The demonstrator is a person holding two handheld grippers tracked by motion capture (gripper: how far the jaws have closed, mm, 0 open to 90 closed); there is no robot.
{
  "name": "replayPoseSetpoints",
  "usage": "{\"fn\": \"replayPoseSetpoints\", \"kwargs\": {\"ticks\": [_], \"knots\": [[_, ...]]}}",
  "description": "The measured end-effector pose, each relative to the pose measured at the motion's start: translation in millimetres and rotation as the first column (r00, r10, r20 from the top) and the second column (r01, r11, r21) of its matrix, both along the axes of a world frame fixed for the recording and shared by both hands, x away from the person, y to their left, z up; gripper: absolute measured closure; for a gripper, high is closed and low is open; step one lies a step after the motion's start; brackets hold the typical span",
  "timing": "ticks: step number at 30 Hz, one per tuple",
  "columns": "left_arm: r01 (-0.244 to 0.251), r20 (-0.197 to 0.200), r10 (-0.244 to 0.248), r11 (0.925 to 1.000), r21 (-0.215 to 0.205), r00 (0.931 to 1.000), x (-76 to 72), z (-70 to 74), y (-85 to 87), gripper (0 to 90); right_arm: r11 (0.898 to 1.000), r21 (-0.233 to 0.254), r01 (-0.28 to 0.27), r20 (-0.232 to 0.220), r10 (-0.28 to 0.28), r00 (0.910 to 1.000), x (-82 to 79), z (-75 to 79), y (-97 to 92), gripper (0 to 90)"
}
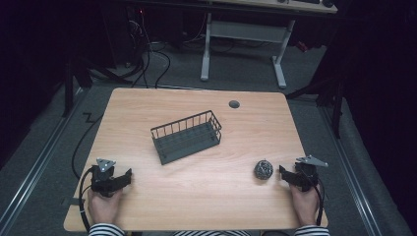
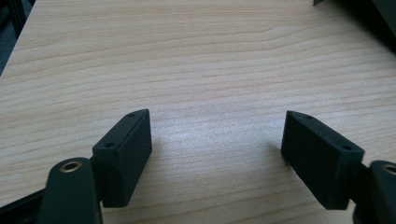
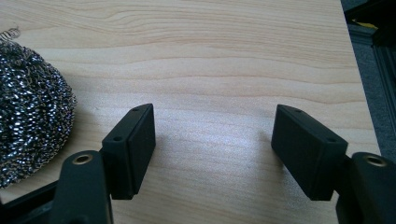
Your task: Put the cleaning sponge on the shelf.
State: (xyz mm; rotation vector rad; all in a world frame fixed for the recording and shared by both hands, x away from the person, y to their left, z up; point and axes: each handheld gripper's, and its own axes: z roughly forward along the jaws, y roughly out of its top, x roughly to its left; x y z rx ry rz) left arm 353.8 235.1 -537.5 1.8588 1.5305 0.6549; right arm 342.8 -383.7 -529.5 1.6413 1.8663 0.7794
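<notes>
A dark wire basket (image 1: 187, 136) stands slantwise in the middle of the wooden table (image 1: 196, 196). A steel-wool scouring ball (image 1: 263, 169) lies at the front right, and it shows at the left edge of the right gripper view (image 3: 32, 121). My right gripper (image 1: 284, 174) rests just right of the ball, open, with bare wood between its jaws (image 3: 215, 135). My left gripper (image 1: 127, 177) sits at the front left of the table, open and holding nothing (image 2: 217, 135). A hand holds each gripper from the table's near edge.
A round cable hole (image 1: 234, 104) sits near the table's far edge. Beyond the table are a white desk frame (image 1: 243, 42) and cables on the floor (image 1: 147, 59). The table's right edge lies close to my right gripper (image 3: 359, 93).
</notes>
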Motion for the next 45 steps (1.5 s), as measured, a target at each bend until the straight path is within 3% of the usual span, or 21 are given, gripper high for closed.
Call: {"fn": "replayPoseSetpoints", "kwargs": {"ticks": [13,28,31,36,45], "knots": [[0.001,-0.002,-0.001,1.0,-0.005,1.0,0.3,0.1,0.1,24.0,1.0,-0.001,-0.005,0.0,0.005,1.0,-0.3,-0.1,0.2,30.6],[0.045,-0.013,-0.045,0.999,0.003,0.9989,3.3,0.8,-0.7,21.9,1.0,-0.001,-0.012,0.001,0.012,0.9999,-0.8,-0.1,1.0,30.4],[0.05,-0.026,-0.051,0.9984,-0.026,0.9984,5.0,3.1,-0.1,25.0,1.0,-0.001,-0.013,0.001,0.013,0.9999,-0.8,-0.1,1.0,30.4],[0.06,-0.036,-0.061,0.9974,-0.04,0.9975,6.5,5.0,-2.6,25.4,1.0,-0.001,-0.013,0.001,0.013,0.9999,-0.8,-0.1,1.0,30.3],[0.12,-0.04,-0.123,0.9901,-0.073,0.9916,7.4,16.7,-9.7,27.1,1.0,-0.001,-0.013,0.001,0.013,0.9999,-0.9,-0.1,1.0,30.3]]}}
